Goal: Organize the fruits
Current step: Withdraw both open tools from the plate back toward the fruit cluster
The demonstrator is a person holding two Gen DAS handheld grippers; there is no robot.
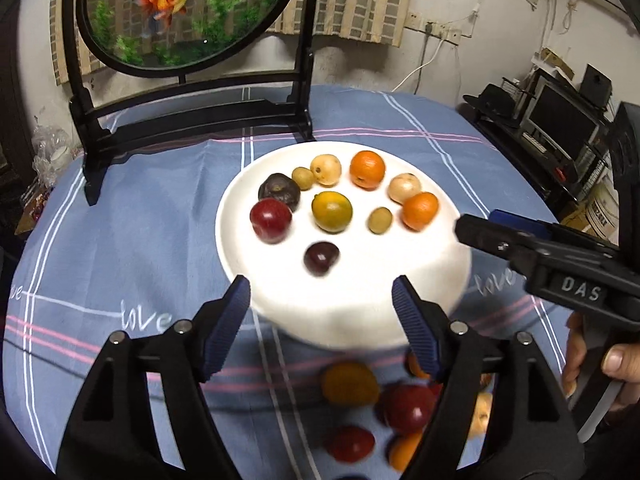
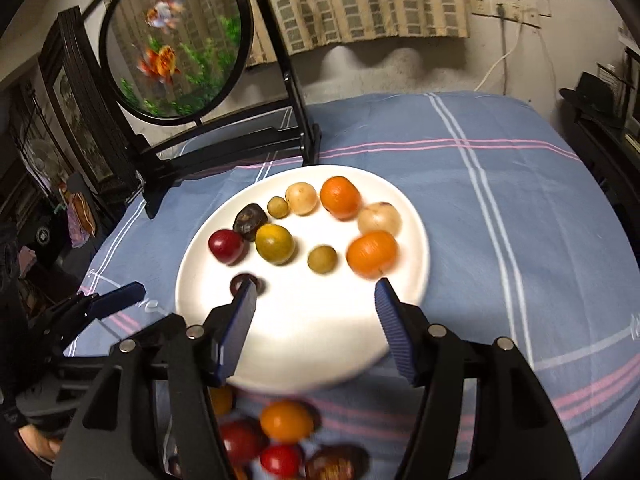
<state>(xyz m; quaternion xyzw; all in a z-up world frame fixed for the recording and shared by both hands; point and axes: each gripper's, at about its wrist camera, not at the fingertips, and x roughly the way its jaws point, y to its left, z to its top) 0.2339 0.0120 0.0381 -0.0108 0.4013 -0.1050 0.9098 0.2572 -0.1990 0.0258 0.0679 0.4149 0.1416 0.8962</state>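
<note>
Fruits are spread on a white plate point(image 1: 280, 312); more are piled on the blue cloth point(image 1: 120, 240) beside it. Left gripper point(image 1: 320, 296) and right gripper point(image 2: 316, 300) are held above, jaws released and empty.

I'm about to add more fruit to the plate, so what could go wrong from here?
1. Round fruits already crowd the white plate; another dropped in may knock the small dark fruit rolling.
2. Loose fruits on the cloth, like the red one, lie under the open left hand-held gripper and could get nudged away.
3. The right hand-held gripper hovers close; they might collide.
</note>
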